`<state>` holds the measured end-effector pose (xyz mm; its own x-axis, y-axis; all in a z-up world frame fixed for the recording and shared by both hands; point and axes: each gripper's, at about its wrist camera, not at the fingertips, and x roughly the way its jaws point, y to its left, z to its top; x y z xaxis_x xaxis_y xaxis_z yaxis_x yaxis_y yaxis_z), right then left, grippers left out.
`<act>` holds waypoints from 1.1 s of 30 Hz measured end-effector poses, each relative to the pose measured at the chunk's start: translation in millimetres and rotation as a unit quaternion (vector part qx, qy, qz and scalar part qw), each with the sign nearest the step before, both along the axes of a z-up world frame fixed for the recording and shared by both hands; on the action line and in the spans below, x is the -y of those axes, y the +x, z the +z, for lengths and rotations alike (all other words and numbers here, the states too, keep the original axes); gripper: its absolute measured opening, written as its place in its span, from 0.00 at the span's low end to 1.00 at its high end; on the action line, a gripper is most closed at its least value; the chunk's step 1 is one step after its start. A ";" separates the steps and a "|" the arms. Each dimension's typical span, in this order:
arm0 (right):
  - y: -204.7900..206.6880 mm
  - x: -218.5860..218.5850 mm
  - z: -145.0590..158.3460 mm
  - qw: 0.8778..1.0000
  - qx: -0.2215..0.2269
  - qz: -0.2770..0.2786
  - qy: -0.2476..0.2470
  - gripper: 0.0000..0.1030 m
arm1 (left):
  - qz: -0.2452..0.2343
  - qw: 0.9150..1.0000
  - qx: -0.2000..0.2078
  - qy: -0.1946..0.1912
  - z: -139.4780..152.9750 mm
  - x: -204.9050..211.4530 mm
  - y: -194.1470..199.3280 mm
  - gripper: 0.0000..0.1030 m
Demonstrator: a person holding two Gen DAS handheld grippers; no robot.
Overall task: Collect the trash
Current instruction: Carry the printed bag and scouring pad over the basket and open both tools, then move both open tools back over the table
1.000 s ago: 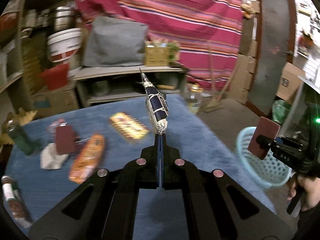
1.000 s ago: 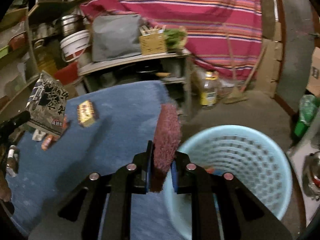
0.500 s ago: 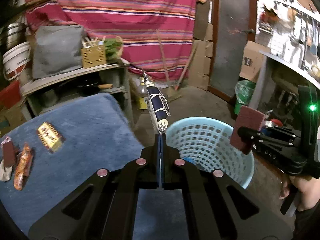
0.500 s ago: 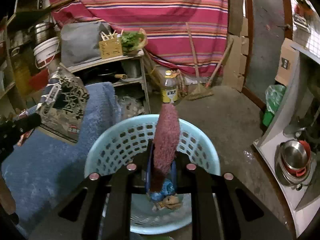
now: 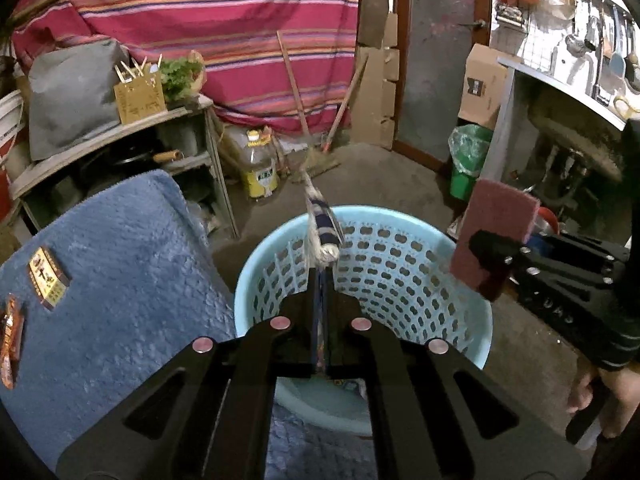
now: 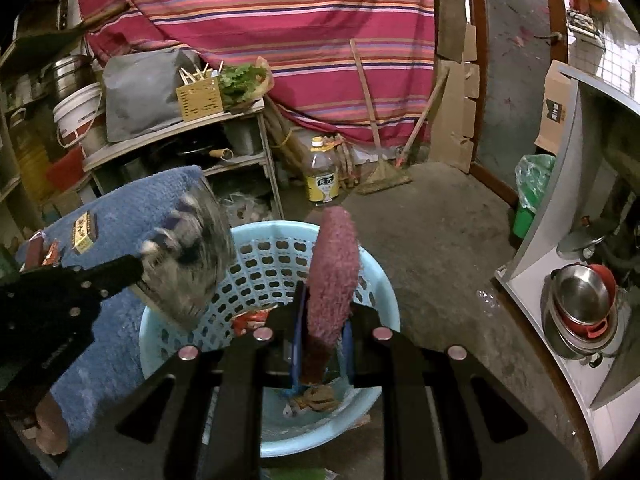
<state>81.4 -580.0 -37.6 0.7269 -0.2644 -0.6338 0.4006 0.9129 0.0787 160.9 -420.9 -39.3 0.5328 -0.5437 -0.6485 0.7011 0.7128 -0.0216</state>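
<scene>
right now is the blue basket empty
No, the basket already holds scraps of trash at its bottom, seen in the right wrist view.

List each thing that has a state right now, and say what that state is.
Left gripper: shut on wrapper, above basket.
Right gripper: shut on scouring pad, above basket.
Basket: upright on the floor, some trash inside.
Yellow box: lying flat on blue mat.

Cluttered home storeroom-kitchen: stacked pots (image 6: 580,308), shelf (image 6: 176,136), broom (image 6: 384,176).
</scene>
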 end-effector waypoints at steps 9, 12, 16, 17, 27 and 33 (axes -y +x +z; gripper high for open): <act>2.1 -0.9 -2.4 1.000 -0.004 0.001 0.003 0.16 | 0.048 0.999 0.014 0.000 6.9 -31.9 6.1 0.53; 10.0 -10.0 -6.6 1.000 -0.011 0.005 0.003 0.16 | 0.072 0.997 0.029 -0.008 14.0 -53.8 8.6 0.68; 24.6 -23.3 -15.6 1.000 -0.026 0.007 0.001 0.16 | 0.109 0.993 0.050 -0.008 23.3 -89.6 16.7 0.81; 28.9 -25.6 -18.4 1.000 -0.030 0.007 0.001 0.16 | 0.118 0.991 0.054 -0.008 25.4 -96.7 18.2 0.85; 64.4 -28.4 -38.3 0.998 -0.054 -0.008 0.005 0.31 | 0.213 0.973 0.088 -0.004 44.9 -192.7 47.0 0.92; 71.2 -34.5 -41.3 0.998 -0.066 -0.022 -0.006 0.65 | 0.249 0.964 0.094 0.004 45.5 -240.1 60.1 0.94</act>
<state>152.5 -545.5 -78.9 0.6250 -0.3022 -0.7198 0.4469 0.8945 0.0126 221.0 -180.8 6.2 0.8349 -0.1858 -0.5181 0.2627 0.9617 0.0786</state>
